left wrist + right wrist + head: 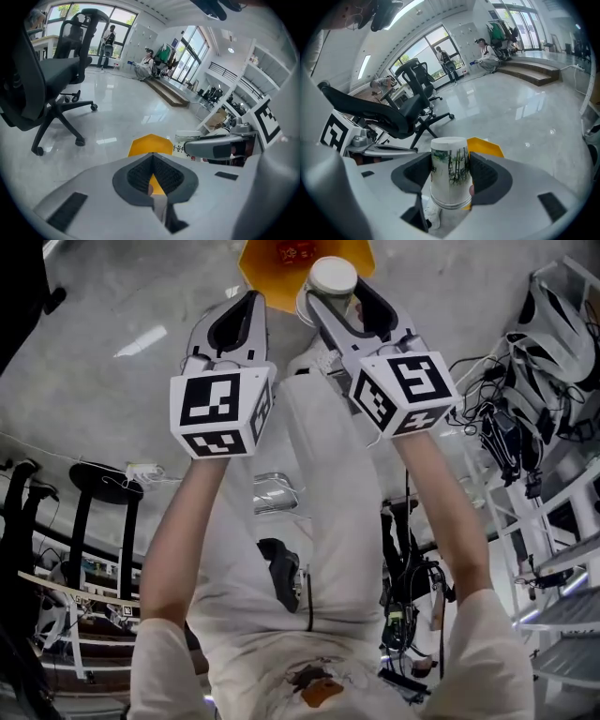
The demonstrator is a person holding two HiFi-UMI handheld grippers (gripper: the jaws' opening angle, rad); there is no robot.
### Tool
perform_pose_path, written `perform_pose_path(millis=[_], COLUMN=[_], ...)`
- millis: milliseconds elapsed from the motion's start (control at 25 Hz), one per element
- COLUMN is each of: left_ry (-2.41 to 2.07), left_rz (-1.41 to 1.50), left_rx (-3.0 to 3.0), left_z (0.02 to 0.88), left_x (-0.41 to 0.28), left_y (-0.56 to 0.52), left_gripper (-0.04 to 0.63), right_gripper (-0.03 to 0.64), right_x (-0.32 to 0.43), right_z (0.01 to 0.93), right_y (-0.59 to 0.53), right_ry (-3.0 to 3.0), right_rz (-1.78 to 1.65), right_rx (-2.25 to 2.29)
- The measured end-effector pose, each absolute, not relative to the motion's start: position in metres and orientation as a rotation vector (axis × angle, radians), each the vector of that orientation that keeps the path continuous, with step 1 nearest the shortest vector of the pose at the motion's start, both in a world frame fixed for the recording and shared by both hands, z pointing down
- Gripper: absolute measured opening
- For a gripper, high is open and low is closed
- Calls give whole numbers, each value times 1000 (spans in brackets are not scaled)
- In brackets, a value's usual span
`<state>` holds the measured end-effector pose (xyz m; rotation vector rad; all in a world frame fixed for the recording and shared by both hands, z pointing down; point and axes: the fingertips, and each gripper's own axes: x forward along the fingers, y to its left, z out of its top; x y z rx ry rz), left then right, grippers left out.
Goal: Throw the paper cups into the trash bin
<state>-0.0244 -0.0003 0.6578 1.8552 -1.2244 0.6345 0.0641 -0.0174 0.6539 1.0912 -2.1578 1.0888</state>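
White paper cup (450, 171) with a green bamboo-ish print and a few dark characters on the side. It's tapered, with the rolled rim at the near end and the flat narrower base pointing away. The right tongs (450, 160) have it clamped, with the ribbed black pads pressed on either side of the cup wall, so they sit fairly wide around it. From the head view the cup (333, 282) hangs above the floor, right at the edge of the yellow trash bin (258, 263), which has something red inside. The bin looks like hard plastic with angular corners.

The left tongs (152, 157) are closed tip to tip with nothing in them. You just see a bit of yellow bin through the gap behind the pads. Both tongs have smooth pale grey shells.

The floor (122, 103) is glossy grey and picks up window glare. A black office chair (42, 84) on castors stands off to the side.
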Motion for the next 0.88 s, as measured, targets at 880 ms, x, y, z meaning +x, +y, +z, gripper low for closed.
perform_pose_path(millis=[880], left_ry=[-1143], left_rz=[870], left_rx=[1809], left_z=[788], left_x=[-15], left_y=[-13], left_gripper=[3], right_gripper=[354], right_x=[65], right_z=[793], right_y=[-29], right_ry=[-1874], right_rz=[1355], right_rx=[1136])
